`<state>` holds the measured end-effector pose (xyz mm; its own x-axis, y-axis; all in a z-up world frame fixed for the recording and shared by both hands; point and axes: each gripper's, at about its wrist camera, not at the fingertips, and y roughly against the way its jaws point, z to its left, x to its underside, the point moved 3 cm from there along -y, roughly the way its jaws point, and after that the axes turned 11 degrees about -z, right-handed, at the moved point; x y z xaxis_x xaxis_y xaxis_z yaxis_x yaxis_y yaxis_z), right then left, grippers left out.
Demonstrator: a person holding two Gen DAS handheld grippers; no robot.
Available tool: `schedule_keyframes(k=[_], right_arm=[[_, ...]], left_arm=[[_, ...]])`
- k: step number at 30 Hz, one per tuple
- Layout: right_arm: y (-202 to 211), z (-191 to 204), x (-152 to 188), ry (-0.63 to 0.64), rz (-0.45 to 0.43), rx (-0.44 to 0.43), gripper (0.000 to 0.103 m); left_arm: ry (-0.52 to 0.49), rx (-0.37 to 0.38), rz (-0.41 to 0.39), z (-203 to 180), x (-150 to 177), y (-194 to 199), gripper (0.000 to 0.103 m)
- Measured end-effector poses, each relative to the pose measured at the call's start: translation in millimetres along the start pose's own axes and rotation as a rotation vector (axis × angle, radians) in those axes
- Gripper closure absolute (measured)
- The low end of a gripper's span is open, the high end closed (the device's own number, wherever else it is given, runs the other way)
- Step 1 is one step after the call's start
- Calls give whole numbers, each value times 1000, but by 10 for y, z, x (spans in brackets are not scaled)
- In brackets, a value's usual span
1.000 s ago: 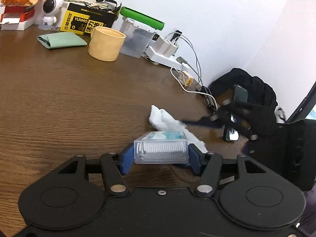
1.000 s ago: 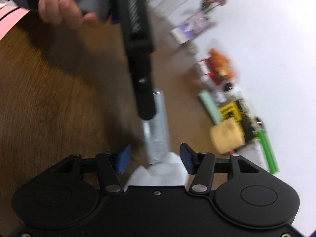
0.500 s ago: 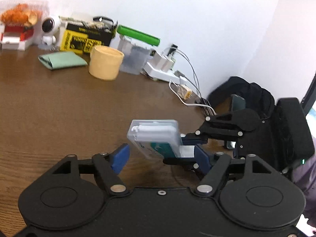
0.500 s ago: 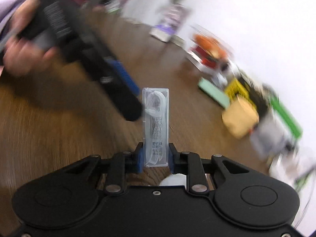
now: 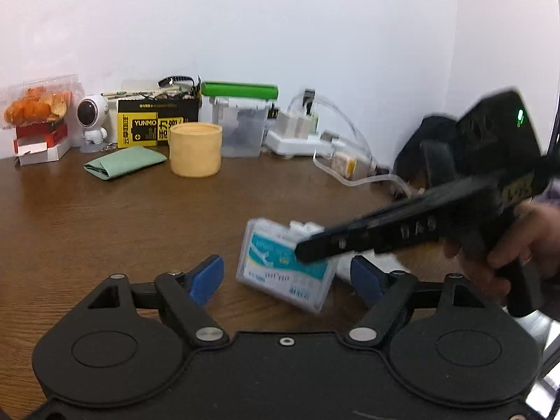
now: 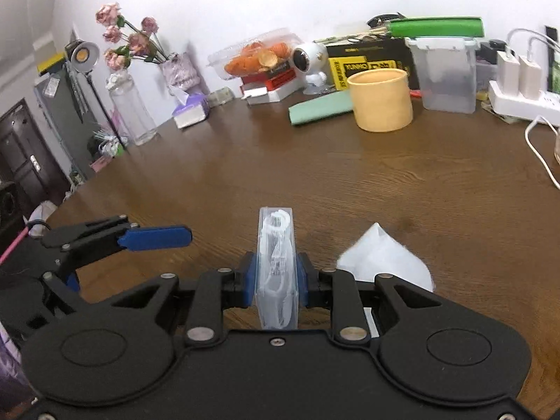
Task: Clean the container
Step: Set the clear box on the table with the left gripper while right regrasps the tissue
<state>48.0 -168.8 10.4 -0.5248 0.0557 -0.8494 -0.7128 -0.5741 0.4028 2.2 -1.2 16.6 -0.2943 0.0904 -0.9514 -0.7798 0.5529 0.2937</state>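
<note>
Fingers (image 6: 250,281) of the right gripper (image 6: 276,281) clamp the clear box (image 6: 276,269) upright between them; left gripper (image 5: 287,276) fingers are opening, the box between them untouched

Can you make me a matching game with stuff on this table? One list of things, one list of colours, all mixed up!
Things:
1. round cup
2. folded cloth
3. tissue
4. table

Colours:
A. white
B. brown
C. pale yellow
D. mint green

Pairs: 1-C, 2-D, 3-A, 4-B
</note>
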Motion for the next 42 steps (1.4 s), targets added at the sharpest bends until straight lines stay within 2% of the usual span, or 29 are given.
schedule_keyframes(k=[3, 5, 8, 13, 16, 19, 24, 26, 29, 31, 34, 37, 39, 42], right_arm=[[25, -5, 35, -42, -7, -3, 78], [53, -59, 41, -121, 5, -15, 78], [73, -138, 62, -224, 20, -22, 78], [20, -366, 245, -528, 53, -67, 78], [-8, -419, 355, -584, 59, -78, 77], [-2, -415, 366, -549, 83, -29, 71], [23, -313, 362, -473, 132, 5, 52], [53, -243, 337, -439, 161, 1, 52], [228, -142, 170, -360, 120, -12, 52], [370, -90, 12, -256, 58, 14, 52], [489, -45, -120, -1, -21, 95, 51], [422, -76, -67, 228, 20, 199, 50], [334, -120, -10, 280, 63, 237, 51], [295, -157, 35, 262, 47, 221, 53]], left_arm=[[-113, -41, 1, -112, 58, -82, 16], [-206, -66, 3, -204, 93, -150, 9], [-325, -76, 31, -350, 153, -272, 9], [-369, -91, 88, -432, 238, -413, 9], [-344, -102, 96, -367, 250, -424, 9], [-319, -111, 115, -298, 266, -422, 9], [-255, -104, 133, -270, 260, -387, 9], [-224, -110, 135, -274, 245, -374, 9], [-155, -194, 168, -275, 233, -483, 8], [-112, -241, 177, -262, 211, -571, 8], [-70, -280, 186, -253, 177, -637, 8], [-6, -303, 200, -258, 156, -685, 8], [38, -309, 206, -272, 156, -715, 8], [79, -373, 204, -248, 176, -763, 8]])
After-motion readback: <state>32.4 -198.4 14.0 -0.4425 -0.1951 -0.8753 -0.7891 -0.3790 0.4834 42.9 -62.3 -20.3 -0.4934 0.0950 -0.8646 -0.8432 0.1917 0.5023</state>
